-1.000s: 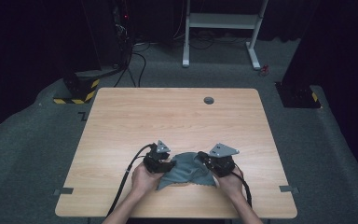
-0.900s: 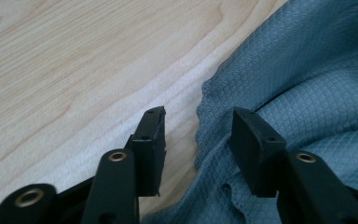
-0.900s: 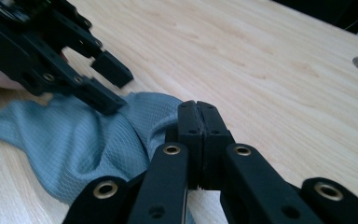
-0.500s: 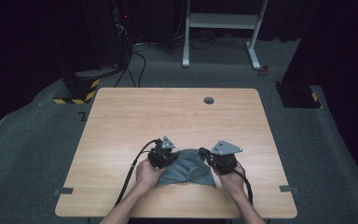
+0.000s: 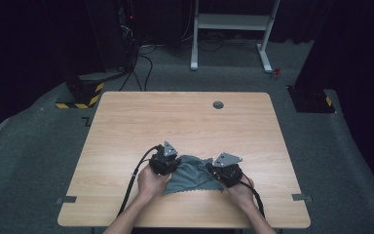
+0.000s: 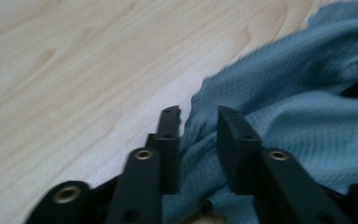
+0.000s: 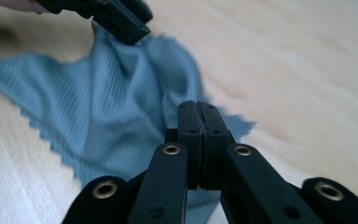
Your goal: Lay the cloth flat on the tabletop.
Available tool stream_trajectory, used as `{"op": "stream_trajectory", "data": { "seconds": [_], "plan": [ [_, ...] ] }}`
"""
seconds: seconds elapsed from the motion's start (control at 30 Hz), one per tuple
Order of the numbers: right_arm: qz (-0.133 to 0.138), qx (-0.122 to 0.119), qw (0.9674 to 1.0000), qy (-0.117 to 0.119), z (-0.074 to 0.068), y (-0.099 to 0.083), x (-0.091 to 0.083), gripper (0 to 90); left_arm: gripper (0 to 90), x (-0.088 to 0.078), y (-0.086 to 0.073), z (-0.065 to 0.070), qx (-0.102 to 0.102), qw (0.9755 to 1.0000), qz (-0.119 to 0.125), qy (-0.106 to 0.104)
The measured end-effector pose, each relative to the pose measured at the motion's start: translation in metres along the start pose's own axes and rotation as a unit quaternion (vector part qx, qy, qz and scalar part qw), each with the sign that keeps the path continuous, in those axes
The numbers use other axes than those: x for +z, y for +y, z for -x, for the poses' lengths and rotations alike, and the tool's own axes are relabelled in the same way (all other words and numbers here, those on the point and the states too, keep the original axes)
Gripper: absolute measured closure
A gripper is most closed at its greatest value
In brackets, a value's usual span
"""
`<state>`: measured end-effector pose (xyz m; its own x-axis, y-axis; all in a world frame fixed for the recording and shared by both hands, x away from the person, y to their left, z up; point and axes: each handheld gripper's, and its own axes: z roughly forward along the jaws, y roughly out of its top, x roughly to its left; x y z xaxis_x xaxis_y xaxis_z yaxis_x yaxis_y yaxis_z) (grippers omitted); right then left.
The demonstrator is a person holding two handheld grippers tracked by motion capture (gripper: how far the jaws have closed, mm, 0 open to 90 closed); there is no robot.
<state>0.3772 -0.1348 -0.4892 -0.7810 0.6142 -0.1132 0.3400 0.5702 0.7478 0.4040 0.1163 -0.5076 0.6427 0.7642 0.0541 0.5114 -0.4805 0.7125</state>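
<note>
A grey-blue cloth (image 5: 192, 173) lies rumpled on the wooden table (image 5: 185, 117) near its front edge, between the two hand-held grippers. My left gripper (image 5: 171, 165) is at the cloth's left side. In the left gripper view its jaws (image 6: 198, 112) stand apart with a fold of the cloth (image 6: 298, 93) in the gap. My right gripper (image 5: 215, 170) is at the cloth's right edge, and in the right gripper view it (image 7: 198, 105) is shut on the cloth (image 7: 112, 102). The left gripper (image 7: 130, 28) appears there at the top, over raised cloth.
A round cable hole (image 5: 218, 104) sits near the table's far edge. Behind the table stand a white desk frame (image 5: 233, 22) and a yellow-and-black striped base (image 5: 80, 95) on the grey carpet. A black cable (image 5: 135, 175) trails from the left gripper towards the front edge.
Both grippers have shifted slightly away from the person with the cloth, which looks more bunched between them. The left gripper has edged a little to the left.
</note>
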Motion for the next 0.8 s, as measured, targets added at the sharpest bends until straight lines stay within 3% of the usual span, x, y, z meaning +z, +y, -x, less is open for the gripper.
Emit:
{"op": "stream_trajectory", "data": {
  "seconds": [0.13,0.17,0.27,0.37,0.43,0.47,0.57,0.67,0.8],
  "plan": [
    [0.008,0.015,0.9999,0.004,0.003,-0.002,-0.002,78.5,58.9,-0.006,-0.008,0.000,0.001,0.9998,-0.002,0.019],
    [0.022,0.040,0.9990,-0.001,0.011,-0.003,-0.008,72.3,56.1,-0.008,-0.011,-0.002,0.000,0.9996,-0.001,0.027],
    [0.023,0.076,0.9968,-0.005,0.021,-0.005,-0.010,67.4,56.0,-0.010,-0.016,-0.009,-0.017,0.9994,-0.001,0.030],
    [0.014,0.131,0.9913,0.002,0.034,-0.011,-0.002,64.9,59.6,-0.007,-0.020,-0.012,-0.030,0.9994,-0.001,0.017],
    [-0.005,0.147,0.9891,0.007,0.039,-0.014,0.006,65.0,65.3,-0.007,-0.020,-0.012,-0.030,0.9995,0.001,0.008],
    [-0.011,0.147,0.9891,0.008,0.039,-0.014,0.009,67.2,67.7,-0.007,-0.020,-0.011,-0.027,0.9996,0.001,0.005],
    [-0.029,0.124,0.9918,0.012,0.036,-0.014,0.021,86.9,77.8,-0.007,-0.019,-0.009,-0.008,0.9999,-0.002,-0.006],
    [-0.020,0.116,0.9930,0.004,0.035,-0.010,0.021,89.6,85.2,-0.007,-0.016,-0.008,0.004,0.9998,-0.012,-0.012],
    [0.015,0.121,0.9924,-0.018,0.040,0.003,0.004,89.5,87.6,-0.009,-0.014,-0.008,0.013,0.9998,-0.010,-0.007]
  ]
}}
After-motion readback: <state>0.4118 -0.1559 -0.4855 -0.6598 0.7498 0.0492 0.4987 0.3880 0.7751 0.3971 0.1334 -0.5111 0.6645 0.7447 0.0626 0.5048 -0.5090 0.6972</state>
